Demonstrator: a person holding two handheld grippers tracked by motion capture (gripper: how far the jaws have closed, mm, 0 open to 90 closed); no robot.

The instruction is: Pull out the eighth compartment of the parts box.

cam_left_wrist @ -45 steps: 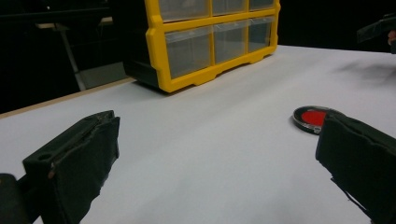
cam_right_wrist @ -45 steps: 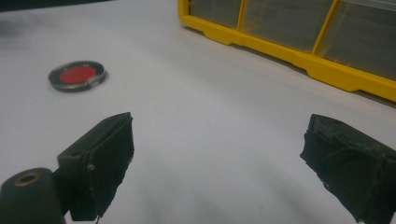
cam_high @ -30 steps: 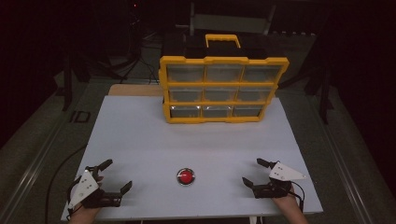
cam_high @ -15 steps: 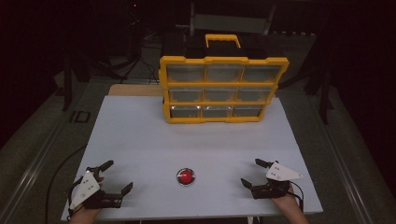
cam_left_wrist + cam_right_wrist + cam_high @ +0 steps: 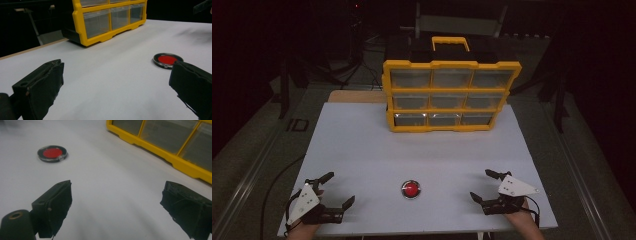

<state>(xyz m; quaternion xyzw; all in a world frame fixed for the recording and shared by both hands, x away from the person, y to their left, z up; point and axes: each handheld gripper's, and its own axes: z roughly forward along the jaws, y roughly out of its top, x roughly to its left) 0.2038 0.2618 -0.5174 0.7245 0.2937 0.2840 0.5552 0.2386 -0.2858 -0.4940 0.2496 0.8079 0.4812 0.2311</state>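
Observation:
A small round red disc with a dark rim (image 5: 411, 189) lies on the white table (image 5: 422, 150) near its front edge, between my two grippers. My left gripper (image 5: 339, 188) rests at the front left, open, with nothing between its jaws. At the front right my right gripper (image 5: 480, 184) is open and empty too. The left gripper view has the disc (image 5: 168, 60) just beyond the right-hand jaw of that gripper (image 5: 116, 82). From the right gripper (image 5: 120, 205) the disc (image 5: 52, 153) lies farther off, at upper left.
A yellow drawer organizer (image 5: 447, 95) with three rows of clear drawers and a black top handle stands at the table's far middle; it also appears as the organizer (image 5: 110, 20) and the organizer (image 5: 160, 135). Dark floor surrounds the table.

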